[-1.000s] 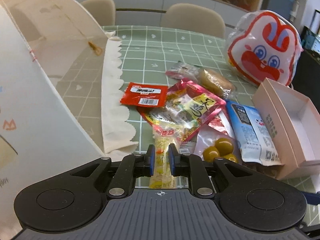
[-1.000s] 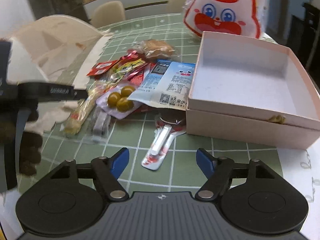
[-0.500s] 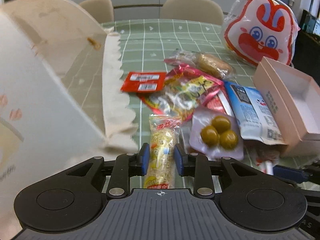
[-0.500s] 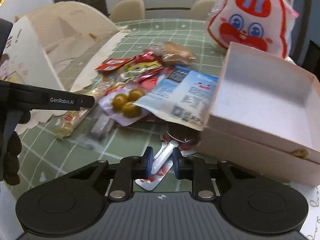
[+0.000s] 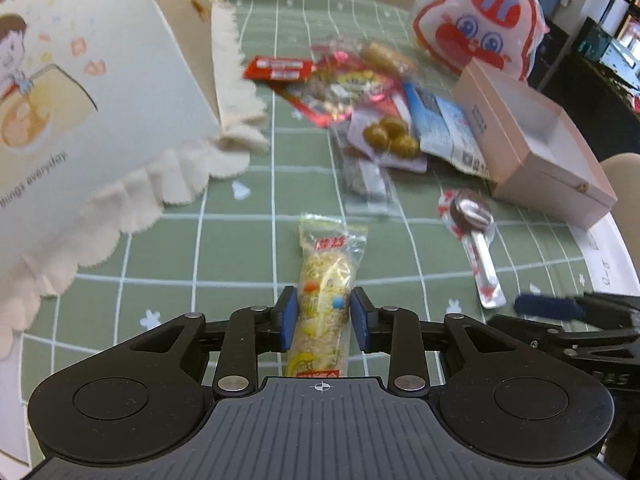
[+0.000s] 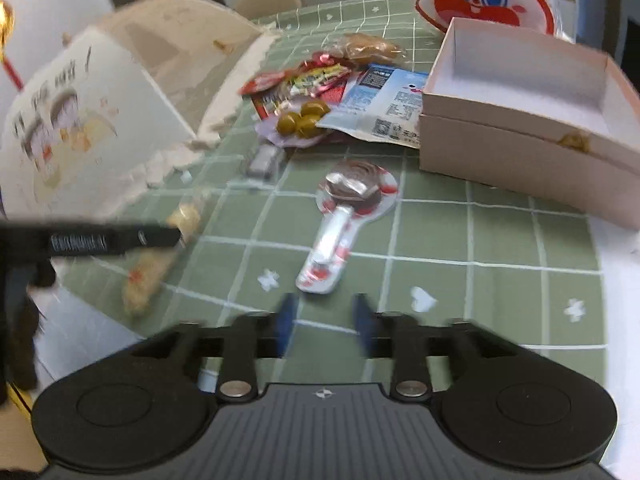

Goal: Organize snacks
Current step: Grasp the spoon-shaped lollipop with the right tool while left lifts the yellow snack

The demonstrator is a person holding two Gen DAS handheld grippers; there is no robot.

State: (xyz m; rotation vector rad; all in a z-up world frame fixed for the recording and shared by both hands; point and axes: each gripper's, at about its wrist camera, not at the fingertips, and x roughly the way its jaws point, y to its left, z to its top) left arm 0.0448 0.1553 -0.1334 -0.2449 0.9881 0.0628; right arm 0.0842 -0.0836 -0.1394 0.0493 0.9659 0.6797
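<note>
A yellow snack bar packet (image 5: 326, 276) lies on the green checked tablecloth (image 5: 240, 264), its near end between the pads of my left gripper (image 5: 324, 316). The jaws are opening and the pads stand at the packet's sides without squeezing it. In the right wrist view this packet (image 6: 148, 276) is a blur under the left gripper (image 6: 112, 240). My right gripper (image 6: 324, 318) is opening with nothing between its fingers, just short of the lollipop packet (image 6: 348, 200). The lollipop (image 5: 472, 220) lies flat in front of the open pink box (image 6: 520, 140).
A pile of snacks sits mid-table: an olive packet (image 5: 390, 138), a blue packet (image 5: 444, 124), a red packet (image 5: 278, 69). A rabbit-faced bag (image 5: 476, 28) stands behind the pink box (image 5: 536, 152). A large cream printed bag (image 5: 100, 80) fills the left. Chairs stand beyond the table.
My left gripper dragged the yellow bar out of the pile toward the near edge and loosened its jaws. My right gripper shut on the lollipop packet, pulled it clear of the pile, then let go.
</note>
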